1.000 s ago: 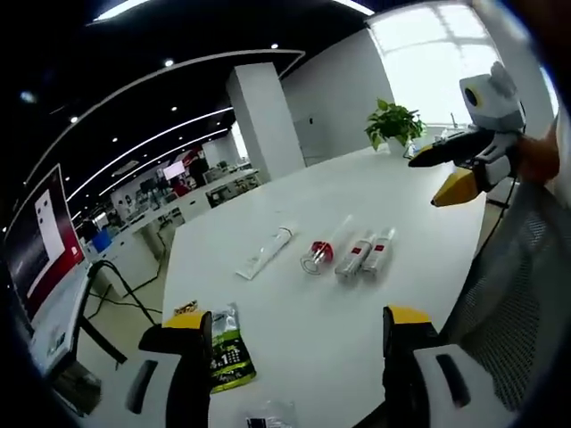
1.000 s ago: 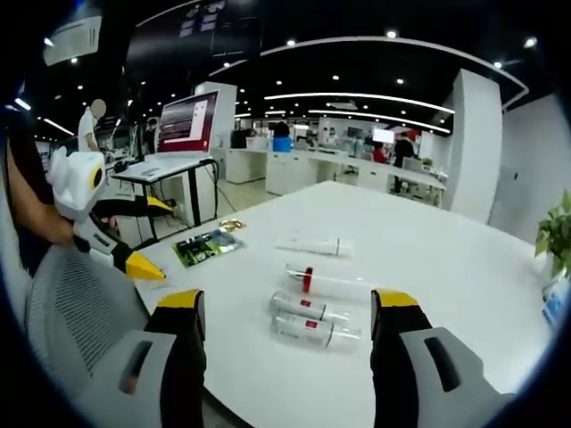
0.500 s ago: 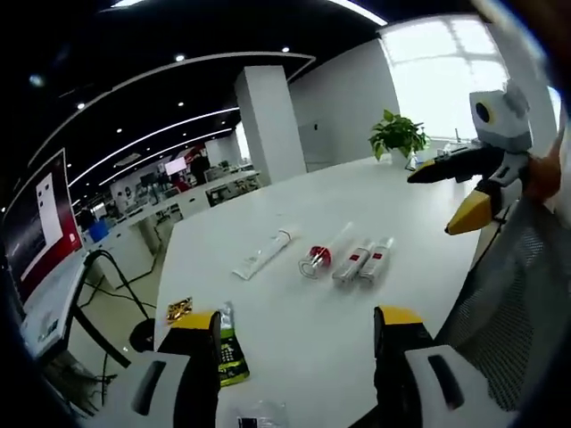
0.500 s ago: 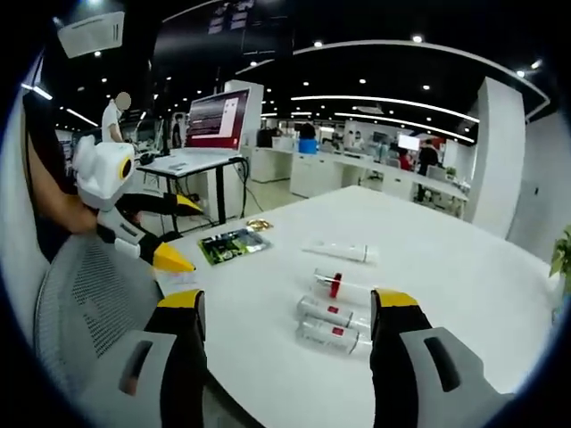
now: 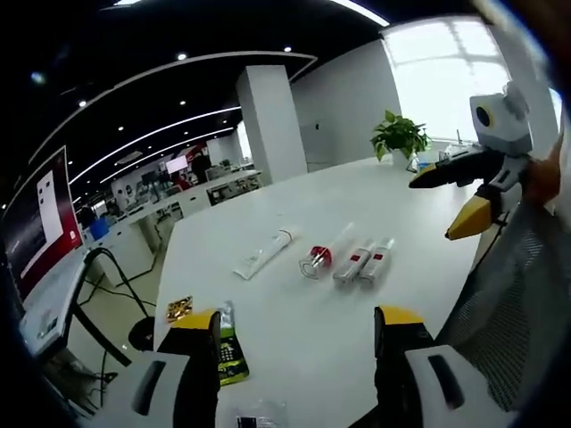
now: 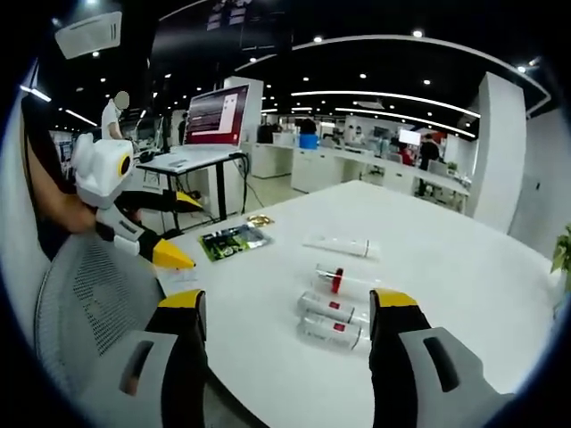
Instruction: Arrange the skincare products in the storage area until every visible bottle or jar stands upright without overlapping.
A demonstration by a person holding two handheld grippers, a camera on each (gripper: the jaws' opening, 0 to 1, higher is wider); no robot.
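Four skincare products lie flat on the white table (image 5: 294, 339): a white tube (image 5: 264, 252), a clear bottle with a red collar (image 5: 322, 251), and two small red-labelled bottles (image 5: 354, 261) (image 5: 377, 259) side by side. The same items appear in the right gripper view: tube (image 6: 337, 245), clear bottle (image 6: 343, 280), small bottles (image 6: 324, 307) (image 6: 332, 333). My left gripper (image 5: 297, 325) is open, well short of them. My right gripper (image 6: 285, 308) is open too, held above the table edge. Each gripper appears in the other's view: the right gripper (image 5: 464, 196), the left gripper (image 6: 174, 232).
A green packet (image 5: 230, 357) (image 6: 234, 240) and a small gold item (image 5: 179, 308) lie near the table corner. A mesh chair back (image 5: 513, 303) (image 6: 85, 303) stands at the near edge. A potted plant (image 5: 399, 134) sits at the far end. Desks and a monitor (image 6: 214, 116) stand beyond.
Both views have shifted slightly as the hands moved; the products on the table lie as before. Both grippers stay open.
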